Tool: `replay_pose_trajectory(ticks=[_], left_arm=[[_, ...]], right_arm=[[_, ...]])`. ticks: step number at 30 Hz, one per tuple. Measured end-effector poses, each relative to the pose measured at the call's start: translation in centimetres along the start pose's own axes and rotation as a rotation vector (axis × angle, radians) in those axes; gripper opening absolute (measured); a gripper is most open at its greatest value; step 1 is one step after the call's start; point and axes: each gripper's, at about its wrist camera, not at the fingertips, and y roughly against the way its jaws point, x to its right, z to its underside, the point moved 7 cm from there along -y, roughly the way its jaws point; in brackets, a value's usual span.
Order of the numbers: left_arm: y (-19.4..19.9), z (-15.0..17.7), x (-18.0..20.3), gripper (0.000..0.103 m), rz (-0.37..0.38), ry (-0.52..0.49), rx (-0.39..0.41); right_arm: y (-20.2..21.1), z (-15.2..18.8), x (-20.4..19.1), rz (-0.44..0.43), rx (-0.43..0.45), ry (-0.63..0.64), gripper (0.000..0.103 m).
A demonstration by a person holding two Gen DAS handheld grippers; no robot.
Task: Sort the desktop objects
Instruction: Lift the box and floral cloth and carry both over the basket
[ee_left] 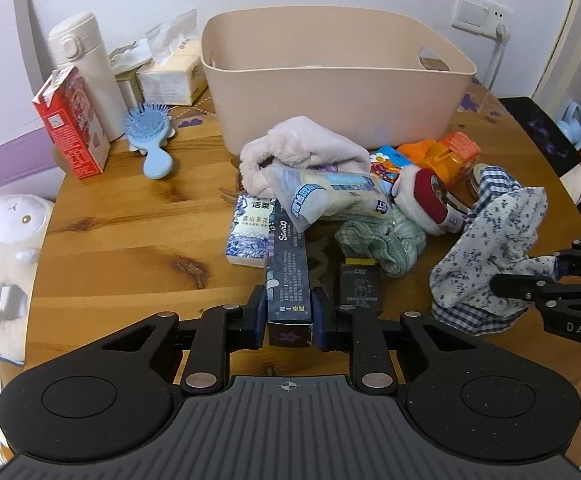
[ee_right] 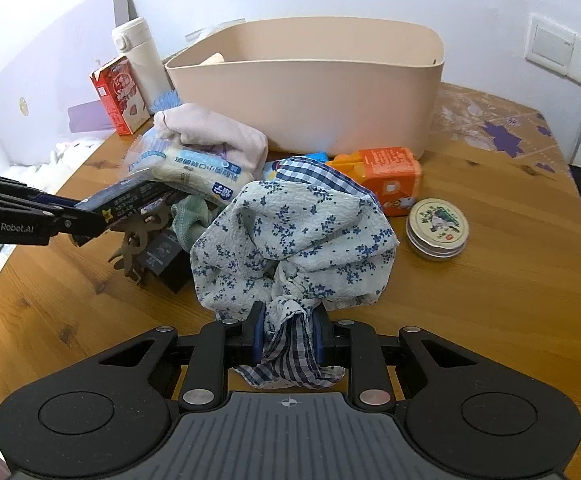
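While the left gripper (ee_left: 289,318) pinches the near end of the dark long box (ee_left: 286,268) and the right gripper (ee_right: 288,334) clamps the floral cloth (ee_right: 290,236), the beige bin (ee_right: 310,92) lies straight ahead beyond the pile, the box's long axis pointing toward it

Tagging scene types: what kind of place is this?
Probably a home bedroom or living space: a cluttered wooden table against a wall, a plush toy beside it, a hairbrush, and a beige storage bin.

A home bedroom corner: wooden table (ee_left: 130,248), plush toy (ee_left: 6,232), hairbrush (ee_left: 150,136), wall switch (ee_left: 476,12).
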Motion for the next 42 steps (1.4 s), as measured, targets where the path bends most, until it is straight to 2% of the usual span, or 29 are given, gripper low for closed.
replay_pose_trajectory(ticks=[17,28,35,42], left_arm=[[3.2,1.6,-2.2,0.022,0.033,0.088,0.027],[6.1,2.1,-3.6,0.022,0.053,0.105,0.068],[8.8,1.0,-4.3,0.022,0.062,0.108,0.132],[10.3,-1.9,-3.9,0.022,0.072,0.095,0.204]], right_arm=[[3.4,0.2,0.3,0.055,0.059,-0.017,0.021],[5.5,-0.3,-0.5,0.089,0.107,-0.02,0.021],[7.0,-1.0,-0.8,0.105,0.142,-0.016,0.021],[8.3,-2.3,-0.1,0.133,0.184,0.001,0.021]])
